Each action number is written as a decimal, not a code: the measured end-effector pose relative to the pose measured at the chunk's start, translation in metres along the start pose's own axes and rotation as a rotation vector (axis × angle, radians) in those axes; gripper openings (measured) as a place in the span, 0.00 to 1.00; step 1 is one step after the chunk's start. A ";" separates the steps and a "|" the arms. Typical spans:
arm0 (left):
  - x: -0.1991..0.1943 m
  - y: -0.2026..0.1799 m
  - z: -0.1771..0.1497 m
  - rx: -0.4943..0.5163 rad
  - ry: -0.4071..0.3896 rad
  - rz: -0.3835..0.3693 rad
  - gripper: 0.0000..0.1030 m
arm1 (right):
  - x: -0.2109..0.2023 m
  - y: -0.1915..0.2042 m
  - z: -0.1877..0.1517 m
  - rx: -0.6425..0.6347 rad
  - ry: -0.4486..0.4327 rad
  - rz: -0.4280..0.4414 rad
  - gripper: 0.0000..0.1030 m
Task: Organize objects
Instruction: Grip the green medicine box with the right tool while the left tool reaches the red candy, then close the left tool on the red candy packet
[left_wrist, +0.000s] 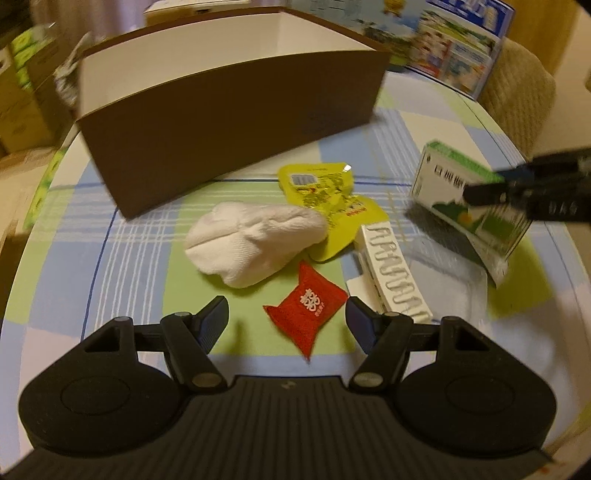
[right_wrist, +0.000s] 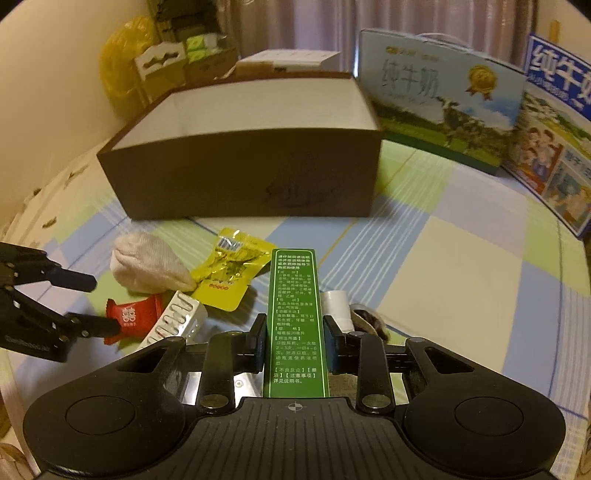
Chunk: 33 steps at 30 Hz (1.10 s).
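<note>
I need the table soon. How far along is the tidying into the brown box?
Done: nothing that shows; the visible part of the brown box interior looks empty. In hand: the right gripper is shut on the green medicine carton. Left: the red candy between the open left gripper's fingers, the white sock, yellow snack packets and white clip.

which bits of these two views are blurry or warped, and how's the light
Left wrist view: the green-and-white box held in the right gripper is motion-smeared, the brown box bows from fisheye. Right wrist view: the green box is sharp with legible print, the milk cartons are soft. Both have a warm, dim yellow cast.
</note>
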<state>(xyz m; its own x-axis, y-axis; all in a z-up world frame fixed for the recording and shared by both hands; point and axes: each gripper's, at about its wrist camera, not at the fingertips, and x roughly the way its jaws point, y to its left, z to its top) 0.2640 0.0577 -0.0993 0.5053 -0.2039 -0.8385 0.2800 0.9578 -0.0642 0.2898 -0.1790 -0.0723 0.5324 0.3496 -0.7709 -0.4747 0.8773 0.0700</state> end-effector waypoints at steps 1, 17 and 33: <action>0.001 -0.001 0.000 0.022 0.000 -0.004 0.64 | -0.004 -0.001 -0.001 0.011 -0.004 -0.002 0.26; 0.027 -0.028 -0.001 0.296 0.022 0.022 0.45 | -0.048 -0.010 -0.022 0.153 -0.034 -0.055 0.26; 0.026 -0.030 -0.001 0.298 0.018 -0.016 0.22 | -0.053 -0.008 -0.032 0.185 -0.022 -0.068 0.26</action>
<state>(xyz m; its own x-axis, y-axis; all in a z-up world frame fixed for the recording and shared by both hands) 0.2682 0.0233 -0.1196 0.4851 -0.2120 -0.8483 0.5165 0.8523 0.0824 0.2431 -0.2152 -0.0528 0.5751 0.2928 -0.7639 -0.3015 0.9439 0.1347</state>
